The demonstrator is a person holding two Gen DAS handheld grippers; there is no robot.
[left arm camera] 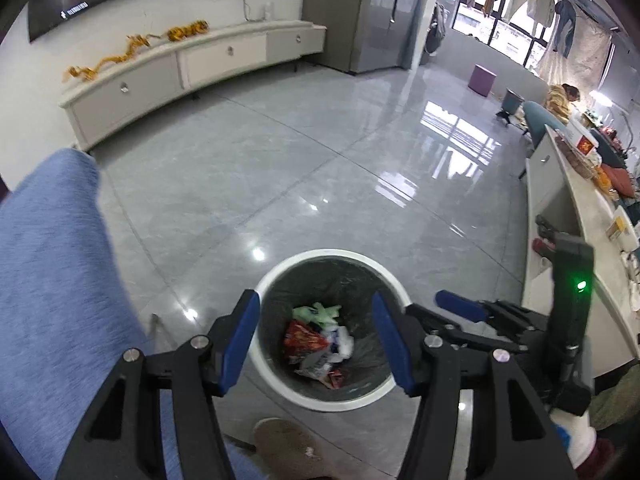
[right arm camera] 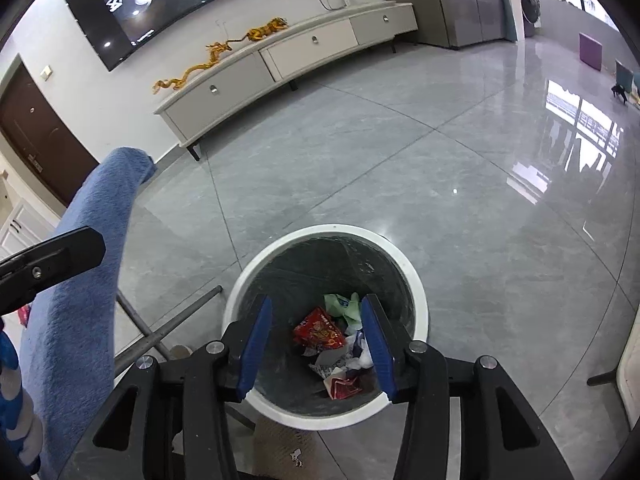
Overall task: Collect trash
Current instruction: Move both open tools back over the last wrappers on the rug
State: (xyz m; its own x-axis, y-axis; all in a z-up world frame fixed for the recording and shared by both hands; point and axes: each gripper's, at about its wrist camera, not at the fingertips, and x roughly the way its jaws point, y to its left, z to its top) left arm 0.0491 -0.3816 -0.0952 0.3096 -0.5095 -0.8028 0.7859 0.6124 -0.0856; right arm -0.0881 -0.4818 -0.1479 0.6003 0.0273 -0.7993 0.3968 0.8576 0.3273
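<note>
A round white trash bin (left arm camera: 280, 272) with a dark liner stands on the grey tile floor; it also shows in the right wrist view (right arm camera: 416, 276). Inside lie a red snack wrapper (left arm camera: 304, 340) (right arm camera: 320, 330), a pale green wrapper (left arm camera: 318, 314) (right arm camera: 342, 306) and crumpled white paper (left arm camera: 340, 344) (right arm camera: 360, 354). My left gripper (left arm camera: 316, 316) is open and empty, held above the bin's mouth. My right gripper (right arm camera: 318, 314) is open and empty, also above the bin. The right gripper's body shows in the left wrist view (left arm camera: 460, 306) at the bin's right.
A blue cloth-covered surface (left arm camera: 52, 280) (right arm camera: 84, 280) lies left of the bin, with metal legs (right arm camera: 168, 328) under it. A white counter (left arm camera: 576, 216) with clutter runs along the right. A low white TV cabinet (right arm camera: 280, 56) stands along the far wall.
</note>
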